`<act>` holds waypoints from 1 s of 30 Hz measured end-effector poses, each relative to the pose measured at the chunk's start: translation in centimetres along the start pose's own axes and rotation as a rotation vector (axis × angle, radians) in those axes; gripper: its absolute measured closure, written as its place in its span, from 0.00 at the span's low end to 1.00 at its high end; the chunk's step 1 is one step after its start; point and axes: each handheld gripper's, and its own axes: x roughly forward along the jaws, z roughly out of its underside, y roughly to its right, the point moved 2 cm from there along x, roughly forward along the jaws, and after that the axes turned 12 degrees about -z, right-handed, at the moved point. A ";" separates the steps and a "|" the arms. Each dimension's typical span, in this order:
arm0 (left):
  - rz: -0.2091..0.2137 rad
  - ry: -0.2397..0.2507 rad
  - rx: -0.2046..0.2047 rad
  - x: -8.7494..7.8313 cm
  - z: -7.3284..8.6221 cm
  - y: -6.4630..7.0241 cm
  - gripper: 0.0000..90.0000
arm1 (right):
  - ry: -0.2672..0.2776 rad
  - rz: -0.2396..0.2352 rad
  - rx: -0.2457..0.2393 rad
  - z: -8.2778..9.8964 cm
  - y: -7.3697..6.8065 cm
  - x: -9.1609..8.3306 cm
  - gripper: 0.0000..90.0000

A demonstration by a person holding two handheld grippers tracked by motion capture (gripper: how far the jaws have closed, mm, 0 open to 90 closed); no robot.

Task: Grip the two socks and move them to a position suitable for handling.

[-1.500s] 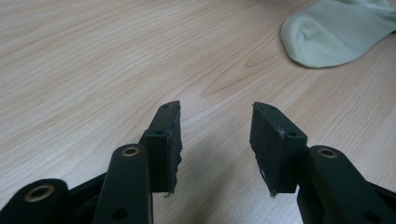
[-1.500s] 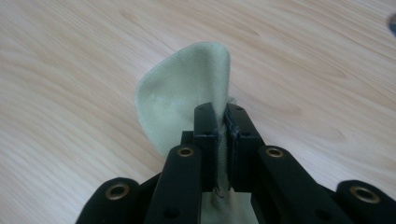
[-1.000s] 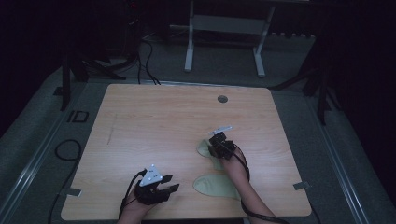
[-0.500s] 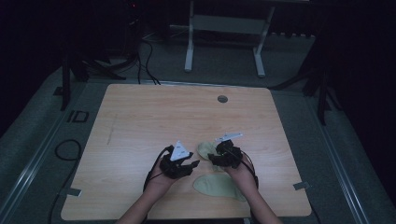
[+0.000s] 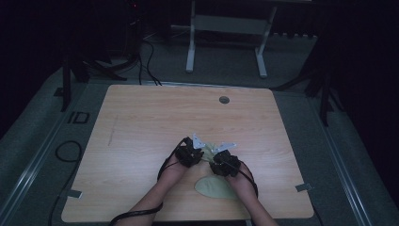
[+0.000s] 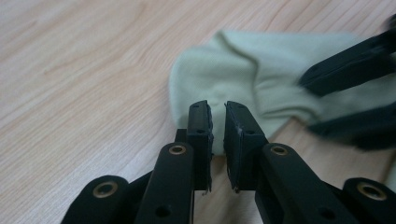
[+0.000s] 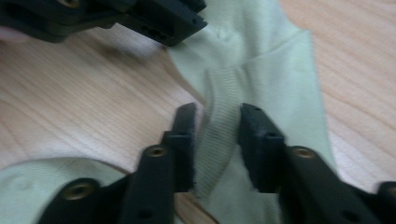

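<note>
green socks x2: both grippers on 1st sock (image 5: 210,151), l gripper (image 6: 216,122) fingers nearly closed, r gripper (image 7: 216,122) pinching its ribbed fold; 2nd sock (image 5: 215,187) nearby.

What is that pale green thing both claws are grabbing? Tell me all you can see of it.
It looks like a pale green sock, soft ribbed knit, lying rumpled on the wooden table. The right gripper has a raised ribbed fold between its jaws, which stand slightly apart. The left gripper, jaws nearly closed, is at its rounded edge. A second, similar piece lies nearer the person.
</note>
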 end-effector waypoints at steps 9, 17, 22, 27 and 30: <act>0.007 0.010 -0.019 0.3 0.0 -0.2 0.90 | 0.031 -0.015 0.037 -0.7 0.9 -1.6 0.93; 0.001 0.008 0.001 0.5 -0.3 -0.2 0.87 | 0.104 -0.010 0.130 -0.9 5.1 -4.9 0.92; 0.003 0.004 0.003 0.6 -0.4 -0.2 0.87 | 0.086 0.039 0.190 -0.4 8.3 -5.4 0.92; 0.005 0.001 0.009 0.8 -0.6 -0.1 0.87 | 0.043 0.064 0.234 0.2 10.6 -4.8 0.90; 0.001 -0.003 0.008 0.8 -0.7 -0.1 0.86 | 0.018 0.091 0.237 0.5 11.3 -4.4 0.79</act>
